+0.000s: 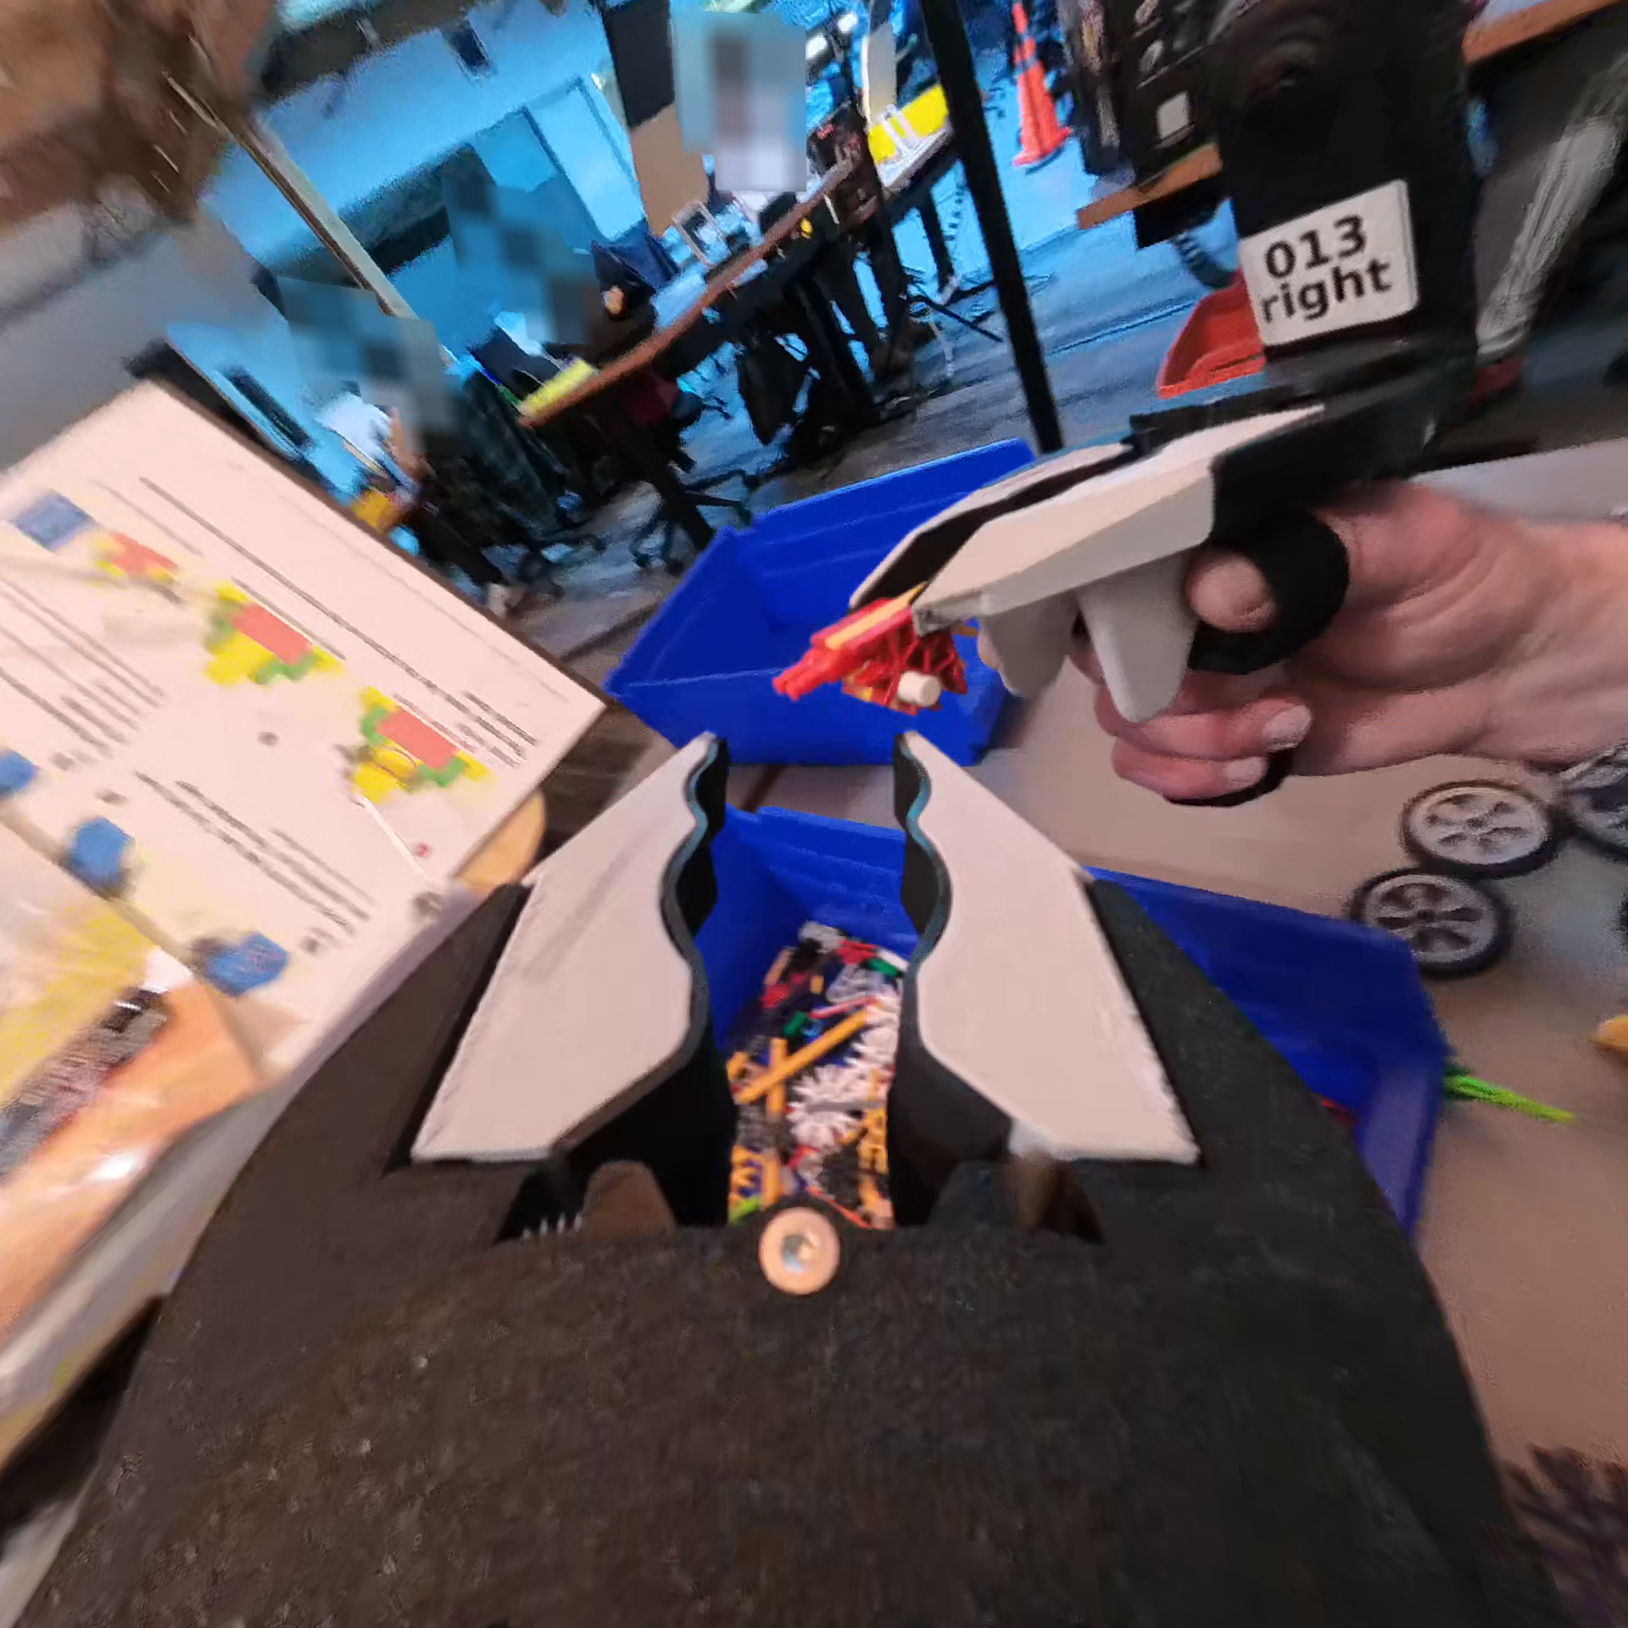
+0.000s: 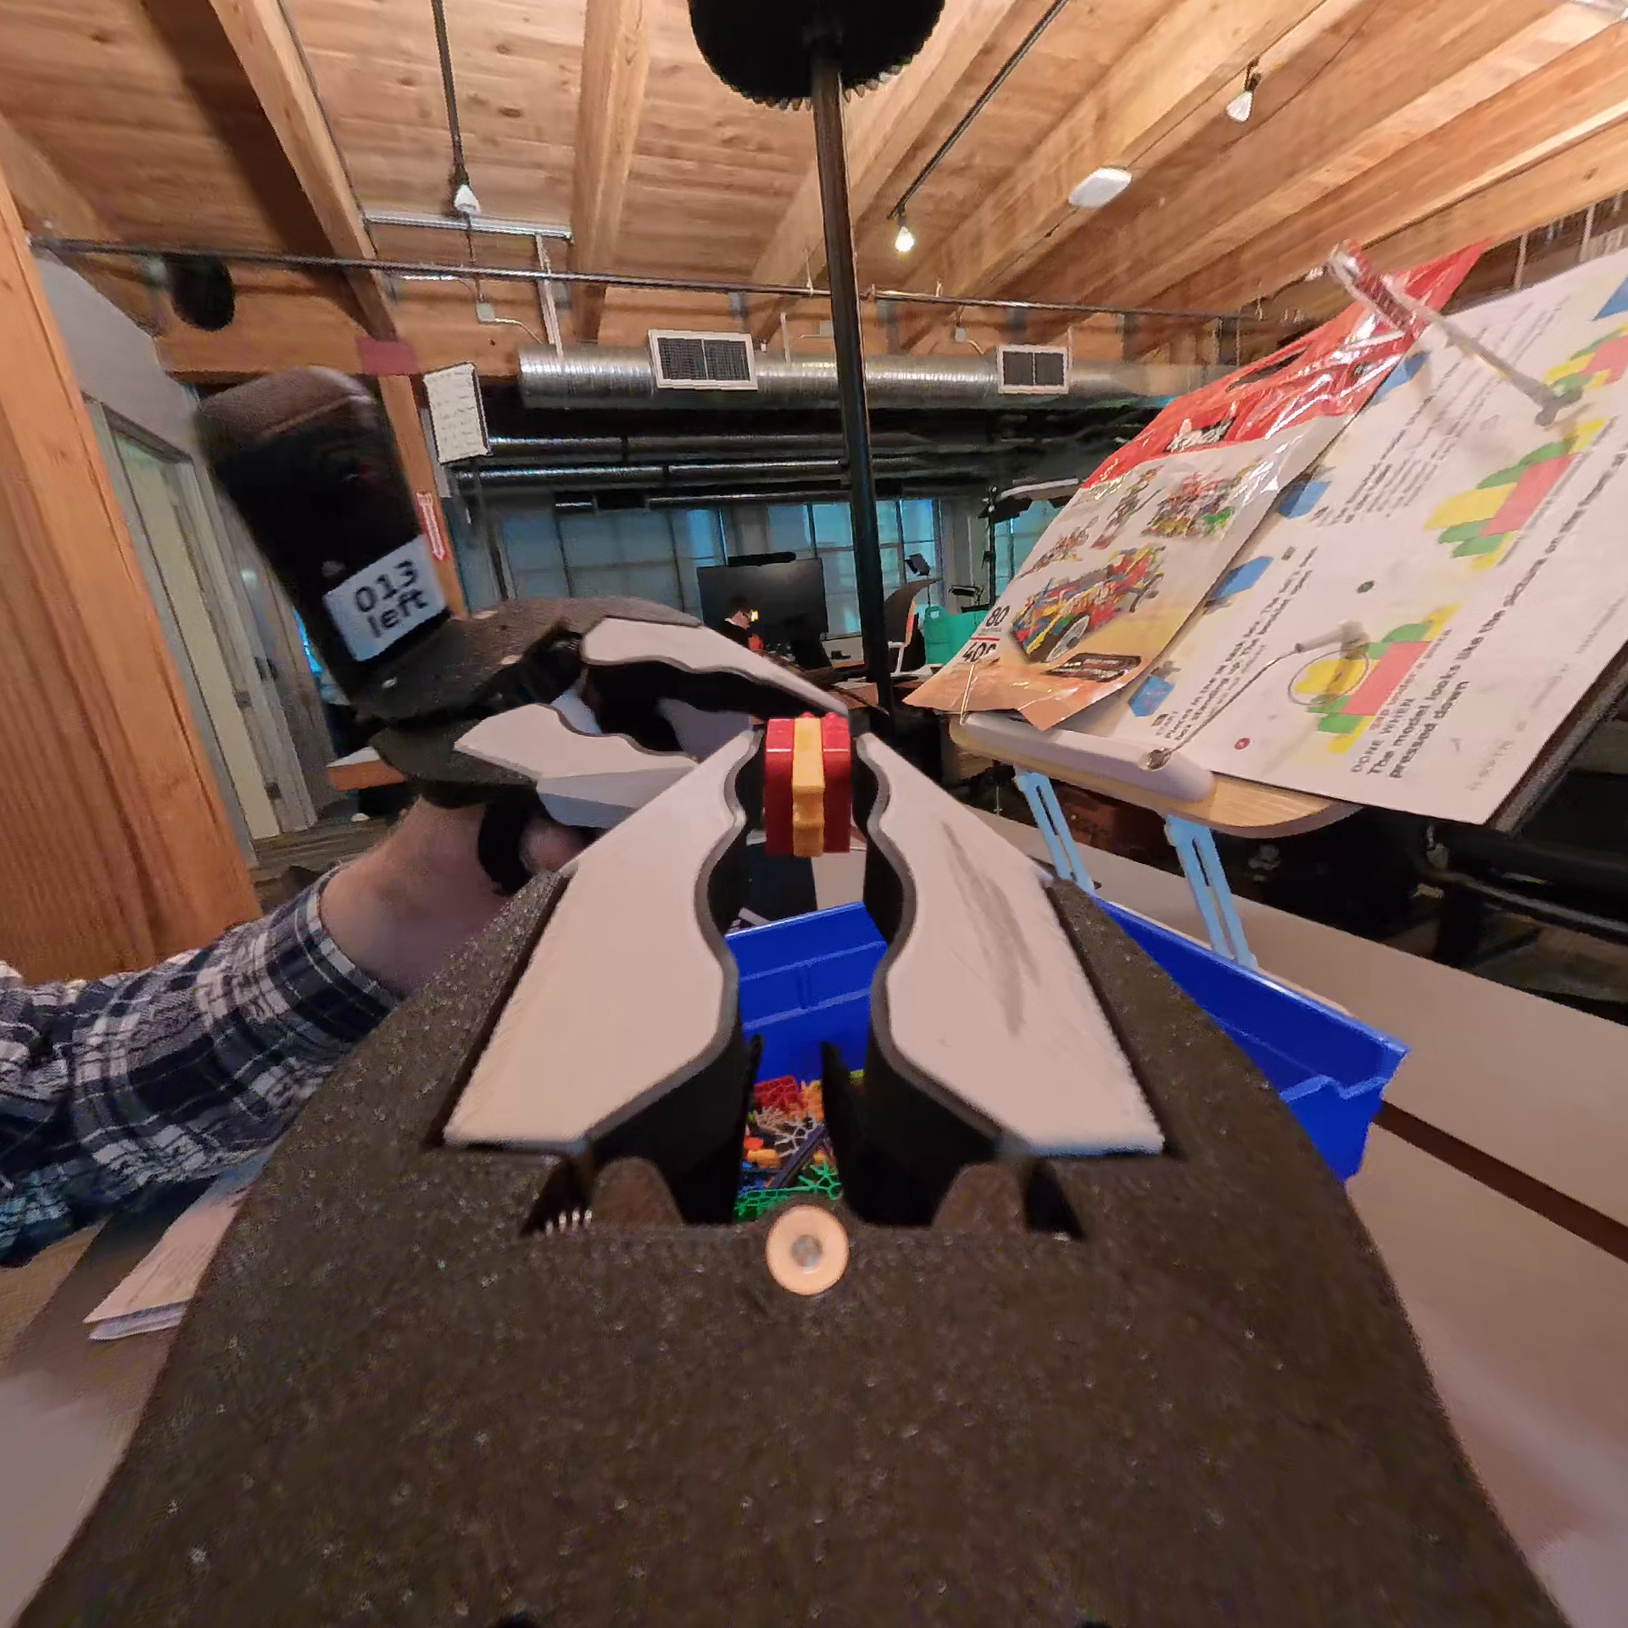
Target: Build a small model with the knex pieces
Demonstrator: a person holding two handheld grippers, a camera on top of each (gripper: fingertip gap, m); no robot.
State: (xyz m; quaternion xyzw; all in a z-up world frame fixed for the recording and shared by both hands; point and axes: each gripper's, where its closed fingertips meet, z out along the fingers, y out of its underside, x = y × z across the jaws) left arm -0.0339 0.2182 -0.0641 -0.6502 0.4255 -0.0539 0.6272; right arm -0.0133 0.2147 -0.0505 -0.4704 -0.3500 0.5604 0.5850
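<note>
The right gripper [image 2: 808, 784] is pinching a small red-and-yellow plastic assembly [image 2: 806, 787] between its fingertips at the centre of its frame, holding it aloft above the blue bin [image 2: 1251, 1031], seemingly for access. The left gripper [image 1: 810, 775] is hanging with fingers parted and empty over that bin's glossy rods and spoked connectors [image 1: 815, 1057], while a sloped instruction sheet [image 1: 264, 669] is leaning at the left.

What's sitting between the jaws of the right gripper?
A small red and yellow construction piece, pinched at the tips of the right gripper; the right wrist view shows it best.
</note>
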